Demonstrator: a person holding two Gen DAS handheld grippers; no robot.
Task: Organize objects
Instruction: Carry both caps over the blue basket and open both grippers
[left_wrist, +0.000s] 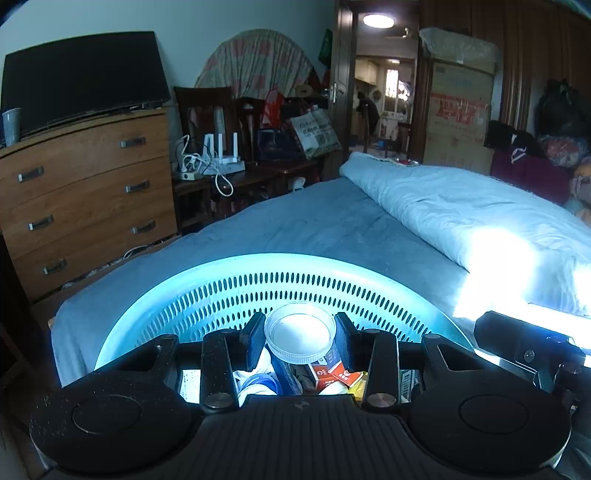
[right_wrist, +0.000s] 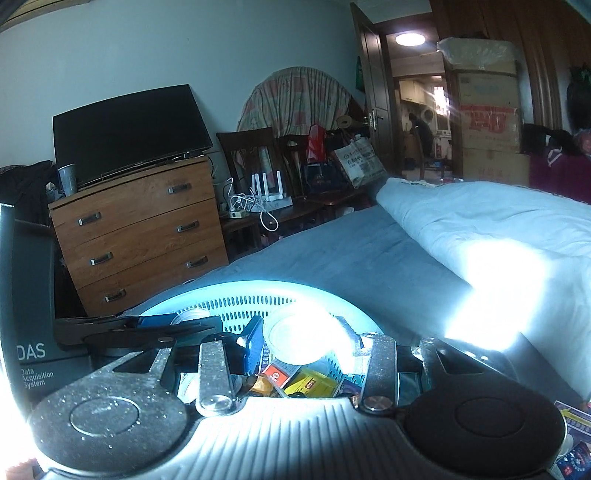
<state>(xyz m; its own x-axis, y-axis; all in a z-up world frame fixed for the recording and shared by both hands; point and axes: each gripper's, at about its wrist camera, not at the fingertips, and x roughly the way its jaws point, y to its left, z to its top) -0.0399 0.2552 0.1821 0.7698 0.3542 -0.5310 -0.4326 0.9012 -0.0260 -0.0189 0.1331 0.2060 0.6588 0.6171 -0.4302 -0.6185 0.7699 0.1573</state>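
A round, clear plastic container with a ribbed rim (left_wrist: 299, 338), pale and shallow-looking, sits low at centre frame, clamped between the black pads of the left gripper (left_wrist: 300, 339). The right gripper (right_wrist: 301, 341) holds a similar clear round lid (right_wrist: 301, 339), washed out by glare. Both hang above a round light-blue perforated plastic basket (left_wrist: 258, 291) on the blue-covered bed (left_wrist: 314, 225), which holds small red and yellow boxes (left_wrist: 334, 373).
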